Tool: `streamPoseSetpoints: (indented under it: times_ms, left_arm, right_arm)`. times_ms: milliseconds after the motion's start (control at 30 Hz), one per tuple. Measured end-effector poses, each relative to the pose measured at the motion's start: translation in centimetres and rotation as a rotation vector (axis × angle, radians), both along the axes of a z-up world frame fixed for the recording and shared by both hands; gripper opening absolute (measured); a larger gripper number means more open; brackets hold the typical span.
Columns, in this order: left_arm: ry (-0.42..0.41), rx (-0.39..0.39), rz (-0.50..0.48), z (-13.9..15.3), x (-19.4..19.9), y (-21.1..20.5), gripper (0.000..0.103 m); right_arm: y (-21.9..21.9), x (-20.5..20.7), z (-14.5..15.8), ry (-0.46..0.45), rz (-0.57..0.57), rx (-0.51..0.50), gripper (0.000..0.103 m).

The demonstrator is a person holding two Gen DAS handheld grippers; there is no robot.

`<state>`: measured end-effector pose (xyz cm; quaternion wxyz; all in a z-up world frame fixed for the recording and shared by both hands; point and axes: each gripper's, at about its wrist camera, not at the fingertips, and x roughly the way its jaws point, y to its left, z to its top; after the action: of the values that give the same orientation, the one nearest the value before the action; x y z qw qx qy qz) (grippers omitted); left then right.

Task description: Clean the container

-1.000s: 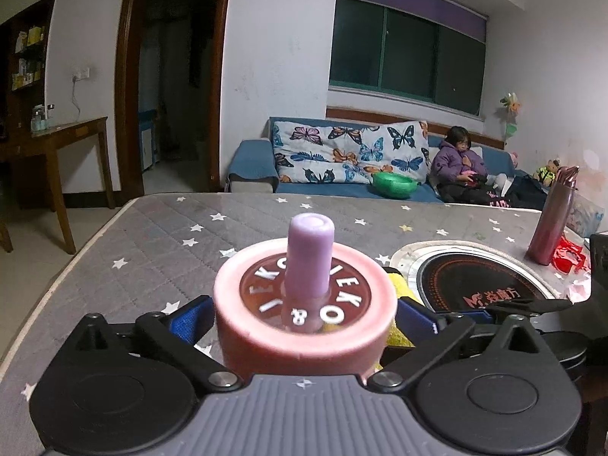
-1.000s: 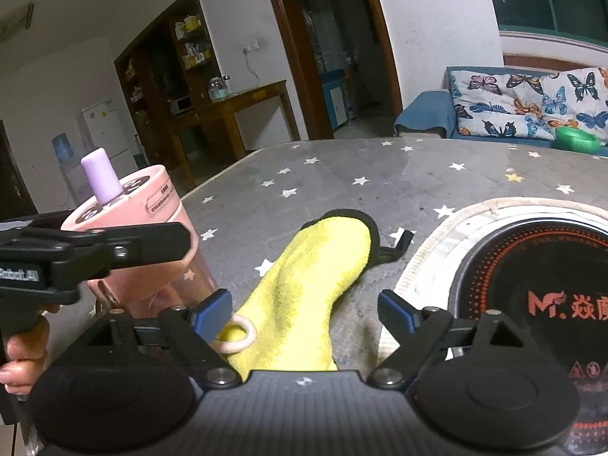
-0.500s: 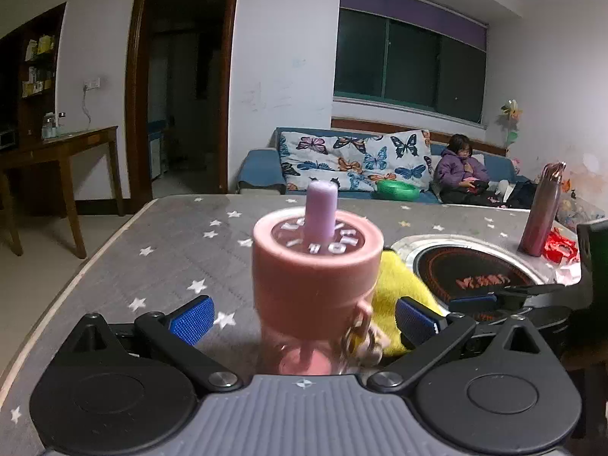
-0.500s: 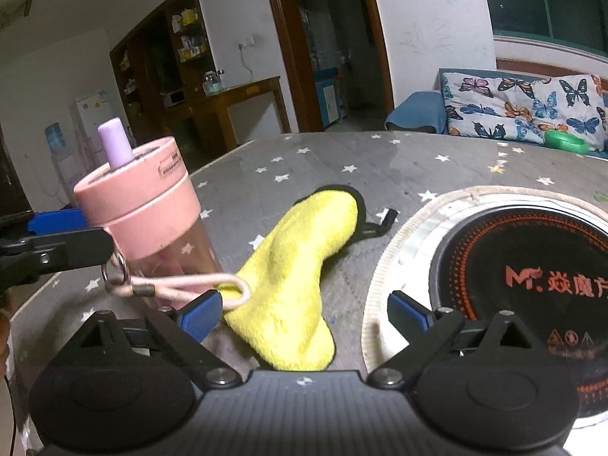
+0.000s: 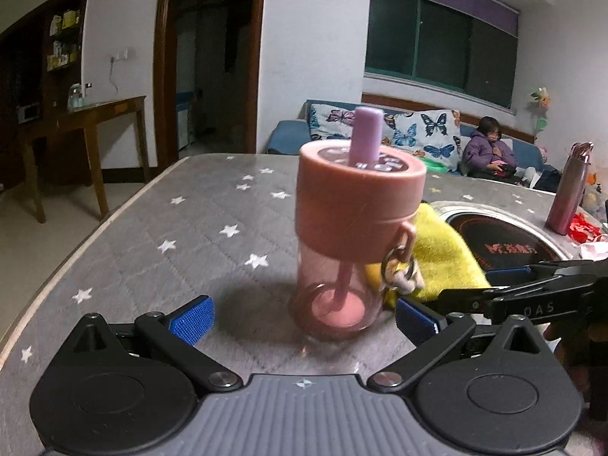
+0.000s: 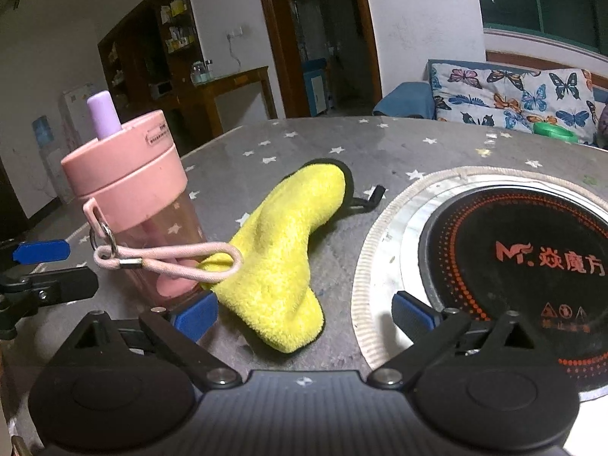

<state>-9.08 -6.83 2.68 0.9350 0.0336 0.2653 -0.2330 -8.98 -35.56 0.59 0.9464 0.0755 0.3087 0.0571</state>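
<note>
The pink plastic straw cup with a clear lower body [image 5: 344, 250] stands upright on the grey star-patterned desk [image 5: 197, 235], its long axis vertical, directly ahead of the left tool [image 5: 304, 315], whose jaws are spread wide and empty with the cup's base between them. The crumpled yellow microfibre cloth [image 6: 281, 243] lies just beside the cup, centred ahead of the right tool [image 6: 304, 313], also wide and empty. That tool looks better placed to take the cloth; both are held low and level.

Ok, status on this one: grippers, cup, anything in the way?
Left gripper open, empty. Right gripper open over yellow cloth. Pink cup upright on table, lid on. Cup strap draped on cloth.
</note>
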Motion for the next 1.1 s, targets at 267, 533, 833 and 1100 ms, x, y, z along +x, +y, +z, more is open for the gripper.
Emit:
streamPoseSetpoints:
  times_ms: [267, 533, 833, 1100]
  left_arm:
    - [0.056, 0.022, 0.055, -1.0, 1.0, 0.2, 0.103]
    - [0.105, 0.042, 0.11, -2.2, 2.1, 0.2, 0.103]
    - [0.132, 0.057, 0.151, -3.0, 3.0, -0.1, 0.103]
    - [0.113, 0.098, 0.15, -3.3, 3.0, -0.4, 0.103]
  right_arm:
    - [0.5, 0.5, -0.2, 0.014, 0.002, -0.026, 0.103]
    - [0.8, 1.4, -0.3, 0.028, 0.005, -0.064, 0.103]
    - [1.1, 2.7, -0.5, 0.044, 0.002, -0.117, 0.103]
    - [1.2, 3.1, -0.6, 0.051, 0.005, -0.138, 0.103]
